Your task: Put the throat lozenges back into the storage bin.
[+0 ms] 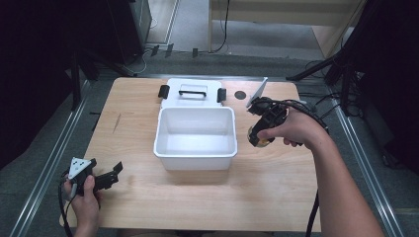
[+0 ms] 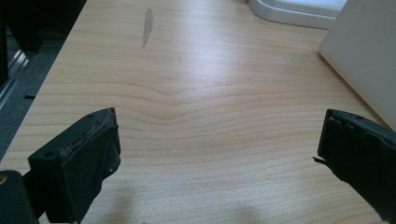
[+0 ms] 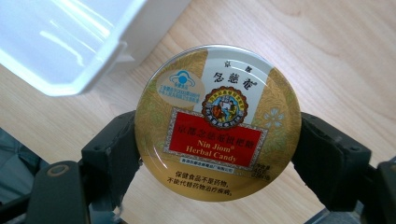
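candy tin [image 1: 260, 137] was held in the right gripper [image 1: 262, 129] just right of the white bin [image 1: 195, 148], above the bench [image 1: 148, 207]; high view. bin looked empty, its lid [image 1: 192, 92] lying behind it and touching its far rim. judgement: tin picked up, not yet placed; if the bin was the target, the carry over the rim and the release were left. right hand [image 1: 291, 129] was curled over the gripper, forearm running in from lower right. left gripper [image 1: 106, 178] lay low near the near-left bench corner, left hand [image 1: 81, 195] wrapped round its handle.

left gripper view: jaws stood wide apart, nothing between them, bare bench ahead, bin wall at the right edge.

right gripper view: both jaws pressed the tin's rim at opposite sides, printed face toward the camera, bin corner just beyond it.
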`<action>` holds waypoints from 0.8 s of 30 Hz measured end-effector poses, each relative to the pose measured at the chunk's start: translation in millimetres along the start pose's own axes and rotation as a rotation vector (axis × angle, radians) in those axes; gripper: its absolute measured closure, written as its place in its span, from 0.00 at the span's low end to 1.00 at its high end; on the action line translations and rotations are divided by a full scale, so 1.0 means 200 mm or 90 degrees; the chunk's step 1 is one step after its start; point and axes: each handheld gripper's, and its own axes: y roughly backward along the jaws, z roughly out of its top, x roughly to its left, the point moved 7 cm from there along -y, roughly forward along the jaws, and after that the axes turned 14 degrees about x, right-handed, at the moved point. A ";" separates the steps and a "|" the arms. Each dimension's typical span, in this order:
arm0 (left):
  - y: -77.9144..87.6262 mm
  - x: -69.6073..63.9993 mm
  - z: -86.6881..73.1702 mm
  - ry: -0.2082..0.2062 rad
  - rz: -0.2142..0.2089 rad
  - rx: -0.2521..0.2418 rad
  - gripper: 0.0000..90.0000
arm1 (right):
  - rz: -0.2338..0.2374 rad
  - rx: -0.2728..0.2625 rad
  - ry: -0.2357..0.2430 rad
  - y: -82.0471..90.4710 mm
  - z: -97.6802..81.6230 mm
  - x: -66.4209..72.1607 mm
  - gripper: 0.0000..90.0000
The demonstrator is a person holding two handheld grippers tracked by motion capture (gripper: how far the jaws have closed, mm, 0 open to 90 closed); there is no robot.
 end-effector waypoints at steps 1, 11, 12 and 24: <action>0.00 0.00 0.00 0.000 0.000 0.000 0.00 | -0.005 0.001 0.002 0.02 0.00 0.00 0.23; 0.00 0.00 0.00 0.002 -0.004 -0.001 0.00 | -0.023 -0.017 0.017 0.13 0.07 0.07 0.23; 0.00 0.00 0.00 0.002 -0.004 -0.001 0.00 | -0.023 -0.017 0.020 0.14 0.08 0.08 0.23; 0.00 0.00 0.00 0.003 -0.006 0.001 0.00 | -0.029 -0.029 0.049 0.21 0.19 0.19 0.23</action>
